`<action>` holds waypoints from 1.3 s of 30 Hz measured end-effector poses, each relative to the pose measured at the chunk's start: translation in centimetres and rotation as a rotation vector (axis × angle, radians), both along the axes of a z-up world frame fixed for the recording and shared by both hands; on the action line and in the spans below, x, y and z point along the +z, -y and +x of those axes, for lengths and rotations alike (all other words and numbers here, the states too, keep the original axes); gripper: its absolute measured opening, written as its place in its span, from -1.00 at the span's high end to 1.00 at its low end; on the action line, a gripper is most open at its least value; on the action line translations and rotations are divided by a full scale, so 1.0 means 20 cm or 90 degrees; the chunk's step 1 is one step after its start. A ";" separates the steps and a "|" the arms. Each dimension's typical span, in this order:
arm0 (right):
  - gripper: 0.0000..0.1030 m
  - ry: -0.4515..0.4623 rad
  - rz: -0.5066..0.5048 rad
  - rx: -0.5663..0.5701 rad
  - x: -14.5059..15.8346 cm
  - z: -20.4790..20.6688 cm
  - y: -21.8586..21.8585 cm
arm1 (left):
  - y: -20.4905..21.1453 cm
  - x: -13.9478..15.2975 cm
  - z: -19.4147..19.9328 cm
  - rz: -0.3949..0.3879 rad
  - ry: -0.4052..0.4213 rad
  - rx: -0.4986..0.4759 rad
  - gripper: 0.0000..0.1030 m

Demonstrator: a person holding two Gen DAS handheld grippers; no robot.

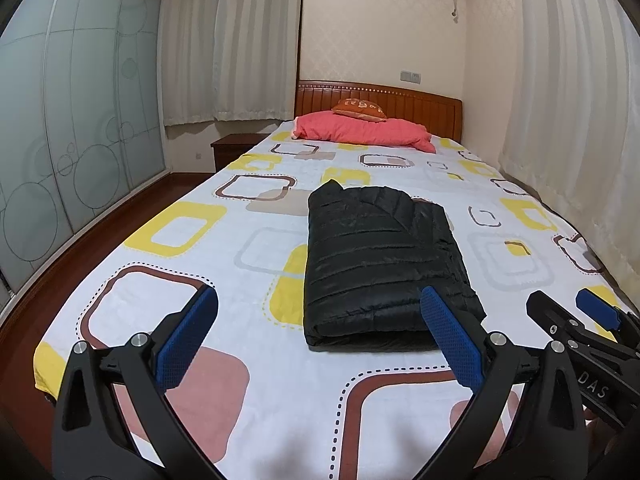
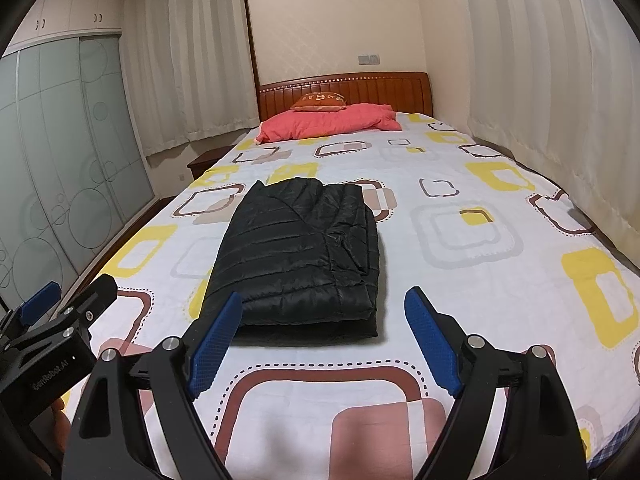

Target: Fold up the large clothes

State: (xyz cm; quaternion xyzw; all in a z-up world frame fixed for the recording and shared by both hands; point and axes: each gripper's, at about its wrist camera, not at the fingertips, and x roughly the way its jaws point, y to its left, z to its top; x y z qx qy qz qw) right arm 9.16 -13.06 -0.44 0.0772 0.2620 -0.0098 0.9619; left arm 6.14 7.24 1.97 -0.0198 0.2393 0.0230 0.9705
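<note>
Blue pads up close: my left gripper (image 1: 320, 340) gapes wide and empty, and my right gripper (image 2: 326, 340) does too, both hovering apart from the cloth. Just beyond, the black puffer jacket (image 1: 380, 264) lies folded into a tidy rectangle mid-bed on the patterned sheet (image 1: 168, 312), looking finished. Far off, the pink quilt (image 1: 364, 130) sits against the headboard (image 1: 420, 108).

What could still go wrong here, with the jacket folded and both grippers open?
1. The black puffer jacket looks puffy; its uneven right-side layers may spring open.
2. The left gripper and right gripper hover near its front edge; a forward nudge could snag the fold.
3. The bedsheet could wrinkle and shift the bundle.
</note>
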 end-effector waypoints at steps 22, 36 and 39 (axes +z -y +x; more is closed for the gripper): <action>-0.60 0.003 -0.004 0.003 0.00 0.00 -0.02 | -0.02 0.00 0.00 -0.004 -0.004 0.001 -0.96; -0.60 -0.001 -0.006 0.005 -0.02 0.00 -0.03 | -0.04 -0.01 0.01 0.003 -0.005 0.019 -0.96; -0.60 -0.002 -0.007 0.005 -0.02 0.00 -0.03 | -0.03 0.00 0.00 0.005 0.003 0.021 -0.96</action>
